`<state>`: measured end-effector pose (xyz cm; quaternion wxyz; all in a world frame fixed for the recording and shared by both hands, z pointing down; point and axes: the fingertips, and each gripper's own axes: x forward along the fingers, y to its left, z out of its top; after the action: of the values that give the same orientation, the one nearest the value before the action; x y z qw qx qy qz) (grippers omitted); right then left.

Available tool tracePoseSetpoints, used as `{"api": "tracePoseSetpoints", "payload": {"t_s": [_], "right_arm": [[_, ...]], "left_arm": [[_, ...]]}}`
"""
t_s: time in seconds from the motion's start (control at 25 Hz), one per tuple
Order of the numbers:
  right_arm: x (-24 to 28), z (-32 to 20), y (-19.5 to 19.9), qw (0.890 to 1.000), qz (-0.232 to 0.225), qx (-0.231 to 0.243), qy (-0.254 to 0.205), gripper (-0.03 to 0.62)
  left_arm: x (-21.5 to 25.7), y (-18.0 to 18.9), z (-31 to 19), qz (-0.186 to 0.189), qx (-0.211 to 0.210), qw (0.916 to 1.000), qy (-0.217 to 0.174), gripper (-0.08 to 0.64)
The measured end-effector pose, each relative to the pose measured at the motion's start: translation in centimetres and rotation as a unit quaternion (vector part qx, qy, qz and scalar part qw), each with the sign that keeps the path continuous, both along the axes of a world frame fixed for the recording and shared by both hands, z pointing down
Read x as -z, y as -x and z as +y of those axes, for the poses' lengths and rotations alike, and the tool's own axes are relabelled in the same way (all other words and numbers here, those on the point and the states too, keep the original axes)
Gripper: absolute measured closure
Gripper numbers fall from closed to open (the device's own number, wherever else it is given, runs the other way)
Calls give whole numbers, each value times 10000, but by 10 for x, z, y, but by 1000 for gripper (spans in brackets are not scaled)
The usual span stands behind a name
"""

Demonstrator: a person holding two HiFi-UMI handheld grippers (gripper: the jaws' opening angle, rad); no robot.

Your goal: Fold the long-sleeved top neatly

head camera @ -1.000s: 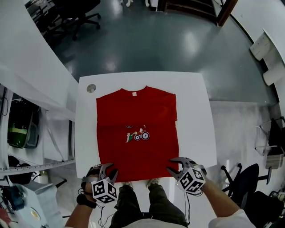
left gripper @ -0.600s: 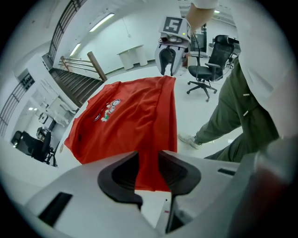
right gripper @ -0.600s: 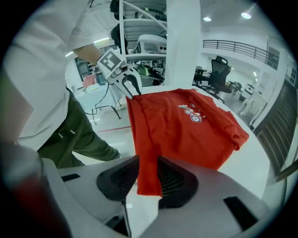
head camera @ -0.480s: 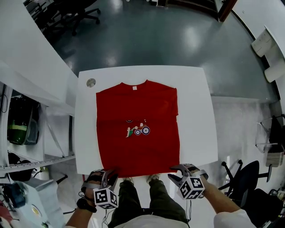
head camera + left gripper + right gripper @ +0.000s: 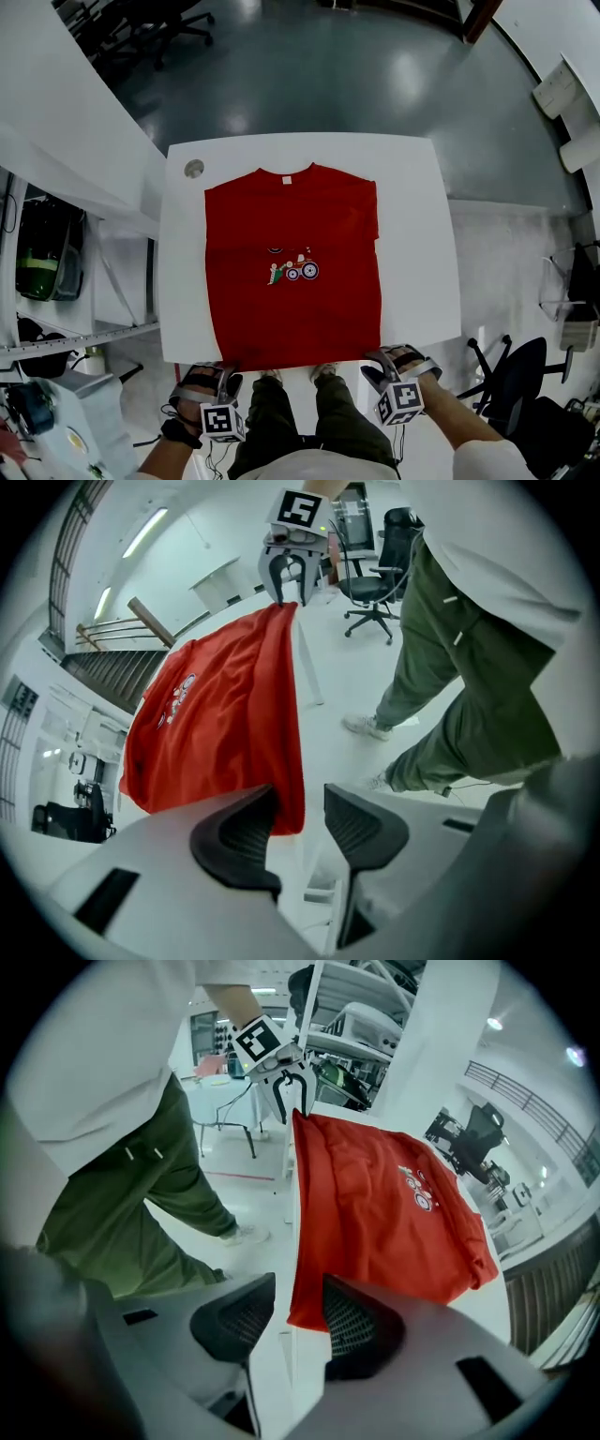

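Red top flat on white surface, neck far, bottom edge at near side. Left tongs spread, just been opening, bottom corner of top loose between them. Right tongs same, other bottom corner.

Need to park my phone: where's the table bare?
Widest bare strip: between the red long-sleeved top and the white table's right edge; narrower on its left. Crowded near edge: hem, left hand-held gripper, right hand-held gripper.
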<state>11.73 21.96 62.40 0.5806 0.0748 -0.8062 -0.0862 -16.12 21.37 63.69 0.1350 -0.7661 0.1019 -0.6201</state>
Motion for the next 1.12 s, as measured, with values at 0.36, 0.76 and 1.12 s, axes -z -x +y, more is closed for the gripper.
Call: {"api": "tracePoseSetpoints", "payload": {"t_s": [0.36, 0.76, 1.12], "right_arm": [[-12, -8, -8, 9933, 531, 306, -977, 480], [-4, -6, -6, 9951, 443, 244, -844, 512], [17, -12, -10, 9985, 96, -7, -535, 552]], "left_arm": [[0, 3, -10, -71, -363, 9948, -950, 444], [5, 5, -8, 160, -282, 9953, -911, 518], [23, 7, -10, 448, -92, 9962, -745, 537]]}}
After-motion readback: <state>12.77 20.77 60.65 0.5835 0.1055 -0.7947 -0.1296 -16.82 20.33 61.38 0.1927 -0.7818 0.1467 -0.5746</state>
